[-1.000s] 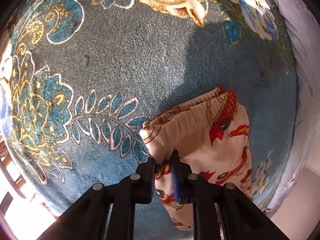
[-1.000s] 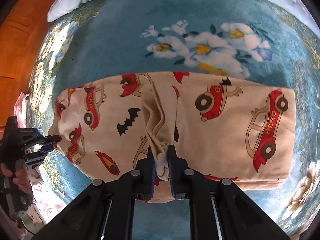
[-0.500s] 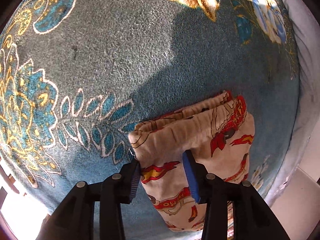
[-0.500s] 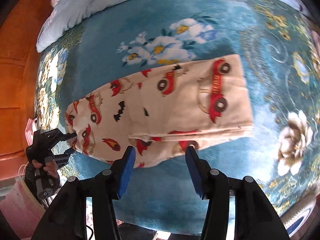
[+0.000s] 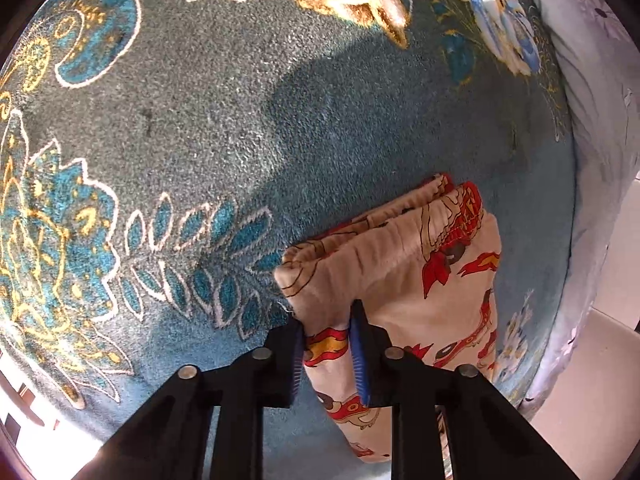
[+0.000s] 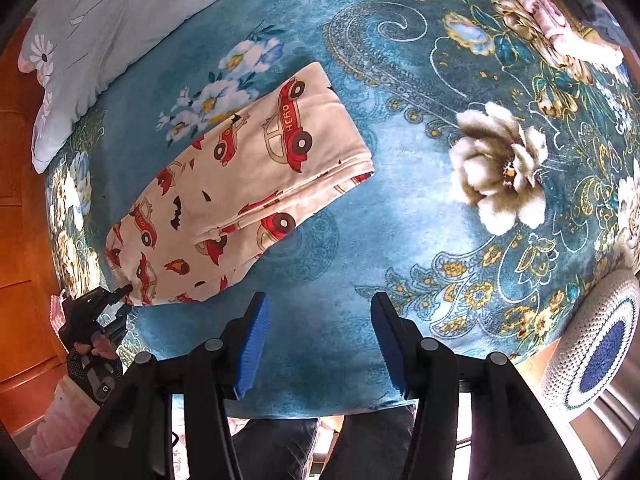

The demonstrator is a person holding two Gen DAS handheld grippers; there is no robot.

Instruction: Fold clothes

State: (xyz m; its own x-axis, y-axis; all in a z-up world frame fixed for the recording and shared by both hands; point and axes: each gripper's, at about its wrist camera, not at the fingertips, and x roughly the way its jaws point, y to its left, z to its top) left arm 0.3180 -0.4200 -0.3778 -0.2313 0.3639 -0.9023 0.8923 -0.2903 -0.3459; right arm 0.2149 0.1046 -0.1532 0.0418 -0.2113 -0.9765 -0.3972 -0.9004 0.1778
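The cream car-print pajama pants (image 6: pixel 240 184) lie folded lengthwise on the teal floral blanket (image 6: pixel 400 216), running diagonally from the near left toward the far middle, their long edges fairly straight. The left gripper (image 5: pixel 326 336) has its jaws clamped on a corner of the pants at the near-left end, close to the blanket's edge. The right gripper (image 6: pixel 318 344) hangs above bare blanket with jaws wide apart, clear of the fabric. Broad open blanket stretches right; a pale pillow (image 6: pixel 100 40) borders the far left.

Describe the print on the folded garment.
Cream fabric with red "HERO" cars, black bats and flames on the garment; clearest in the right wrist view.
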